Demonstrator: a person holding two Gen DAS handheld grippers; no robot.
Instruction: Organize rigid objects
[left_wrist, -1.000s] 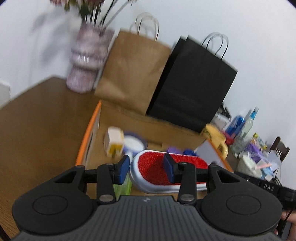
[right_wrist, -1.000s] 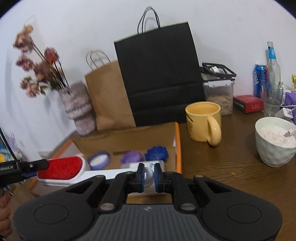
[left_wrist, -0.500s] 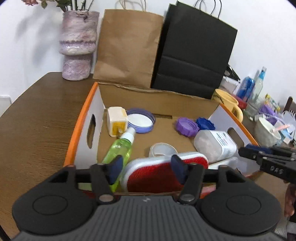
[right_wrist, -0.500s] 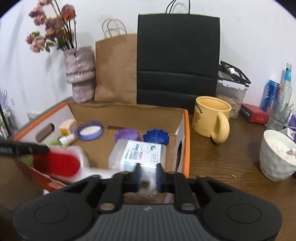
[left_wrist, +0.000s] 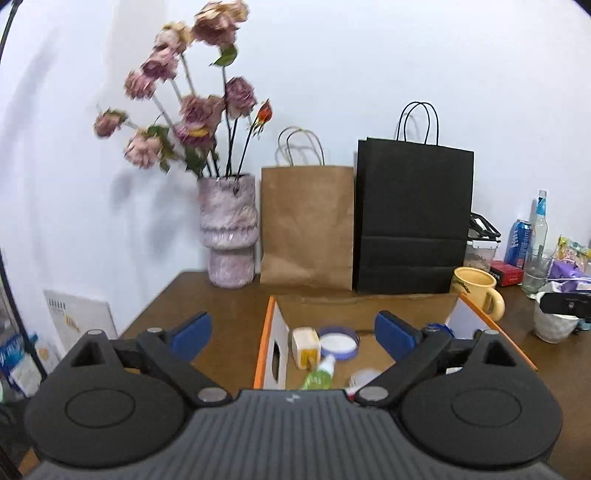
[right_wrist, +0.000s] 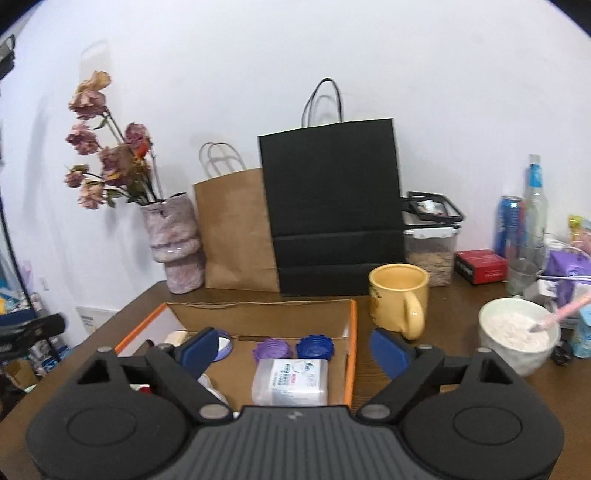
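An orange-edged cardboard box (left_wrist: 266, 334) (right_wrist: 352, 350) sits on the brown table. In it lie a green spray bottle (left_wrist: 320, 374), a yellow-white block (left_wrist: 306, 346), a blue-rimmed lid (left_wrist: 338, 341), purple (right_wrist: 271, 349) and blue (right_wrist: 314, 345) caps and a clear plastic container (right_wrist: 290, 380). A bit of red shows low in the box (right_wrist: 142, 388). My left gripper (left_wrist: 293, 334) is open and empty, held back above the box's near edge. My right gripper (right_wrist: 293, 349) is open and empty over the box's near right part.
Behind the box stand a vase of dried flowers (left_wrist: 229, 232), a brown paper bag (left_wrist: 306, 225) and a black bag (right_wrist: 332, 206). To the right are a yellow mug (right_wrist: 400, 299), a white bowl with powder (right_wrist: 517, 332), a jar, a can and bottles.
Both grippers opened wide and pulled up and back from the box. The red lint brush they carried is released and now lies in the box, mostly hidden.
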